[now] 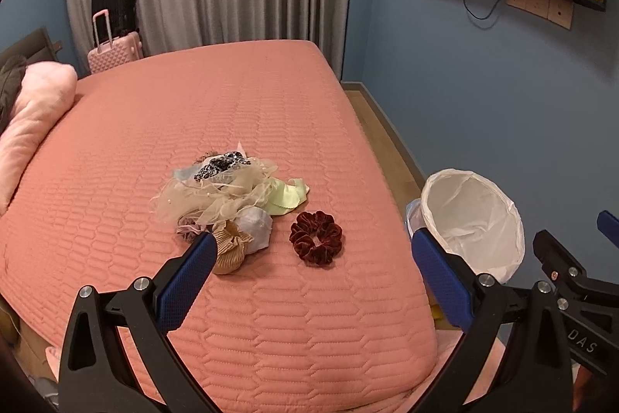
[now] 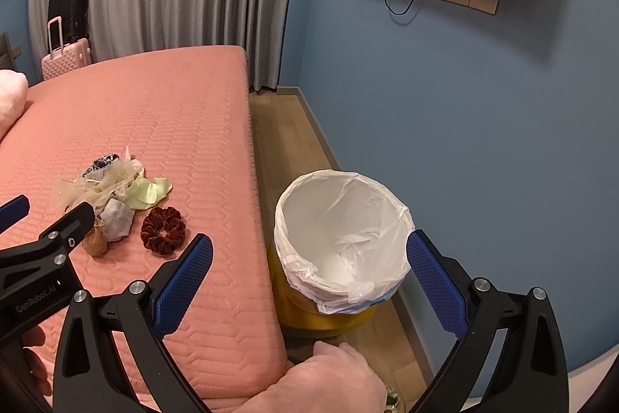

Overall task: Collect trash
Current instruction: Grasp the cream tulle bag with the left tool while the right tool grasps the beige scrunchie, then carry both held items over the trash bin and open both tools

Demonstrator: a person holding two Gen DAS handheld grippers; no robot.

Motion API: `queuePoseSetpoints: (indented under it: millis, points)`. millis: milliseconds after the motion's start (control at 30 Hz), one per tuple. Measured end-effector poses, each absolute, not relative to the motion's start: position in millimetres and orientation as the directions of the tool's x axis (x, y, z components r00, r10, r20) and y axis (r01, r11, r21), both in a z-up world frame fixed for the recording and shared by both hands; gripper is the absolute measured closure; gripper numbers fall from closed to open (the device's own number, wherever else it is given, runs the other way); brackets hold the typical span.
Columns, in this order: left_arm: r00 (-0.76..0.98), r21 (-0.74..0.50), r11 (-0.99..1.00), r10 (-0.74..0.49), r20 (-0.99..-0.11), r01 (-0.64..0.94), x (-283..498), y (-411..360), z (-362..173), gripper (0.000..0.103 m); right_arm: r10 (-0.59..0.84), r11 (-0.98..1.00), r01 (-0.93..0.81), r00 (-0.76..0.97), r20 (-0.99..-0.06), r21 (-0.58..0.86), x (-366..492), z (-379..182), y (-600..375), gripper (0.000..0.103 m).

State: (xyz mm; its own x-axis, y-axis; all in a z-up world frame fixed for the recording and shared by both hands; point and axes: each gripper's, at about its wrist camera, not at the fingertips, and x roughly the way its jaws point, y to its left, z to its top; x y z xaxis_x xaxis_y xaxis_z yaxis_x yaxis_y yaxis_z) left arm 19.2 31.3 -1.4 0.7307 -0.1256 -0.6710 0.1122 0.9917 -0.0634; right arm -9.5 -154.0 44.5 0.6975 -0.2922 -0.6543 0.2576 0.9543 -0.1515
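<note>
Two grippers, both spread wide and holding nothing. Left gripper (image 1: 313, 258) hovers low over the pink quilted bed (image 1: 193, 126), its left finger just beside a heap of fabric scraps (image 1: 220, 196); a dark red velvet scrunchie (image 1: 316, 237) lies on the bed just to the heap's right, apart from it. Right gripper (image 2: 309, 258) hangs over the bed's edge, facing a yellow trash bin (image 2: 325, 316) with a white plastic liner (image 2: 340, 231), standing on the wooden floor (image 2: 278, 142) beside the bed.

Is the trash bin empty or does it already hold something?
Empty: the trash bin shows only bare white liner inside; the scrunchies lie on the bed.
</note>
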Motion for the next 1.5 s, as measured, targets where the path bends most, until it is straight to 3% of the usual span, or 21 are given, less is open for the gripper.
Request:
queuePoseSetpoints:
  millis: [300,900,1100,1233,1300,1367,1500]
  points:
    - [0.760,-0.010,0.997,-0.060,-0.647,0.070,42.0,74.3,-9.9,0.007,-0.217,0.975,0.195,0.736,-0.642,-0.106,8.9,32.7,-123.2,0.006]
    - [0.682,-0.132,0.991,-0.121,-0.722,0.036,131.5,162.3,-63.8,0.008,-0.042,0.999,0.051,0.683,-0.729,-0.010,101.3,-31.2,-46.7,0.006]
    - [0.605,-0.168,0.980,-0.198,-0.771,0.106,156.1,160.2,-86.4,0.030,0.045,0.999,-0.014,0.645,-0.762,0.047,127.0,-54.7,-16.7,0.010]
    - [0.562,-0.194,0.970,-0.241,-0.791,0.144,162.9,159.1,-92.4,0.058,0.127,0.992,-0.091,0.608,-0.783,0.090,134.5,-70.6,6.4,0.016]
    - [0.552,-0.218,0.964,-0.266,-0.790,0.152,162.5,161.6,-91.5,0.072,0.176,0.984,-0.131,0.586,-0.791,0.123,139.1,-79.2,18.7,0.024]
    - [0.553,-0.227,0.961,-0.278,-0.785,0.160,162.2,165.0,-89.4,0.094,0.223,0.974,-0.164,0.559,-0.799,0.157,142.9,-88.5,30.3,0.031]
    - [0.568,-0.206,0.963,-0.270,-0.777,0.176,157.7,168.0,-81.3,0.099,0.282,0.957,-0.209,0.500,-0.819,0.202,151.4,-106.2,52.1,0.058]
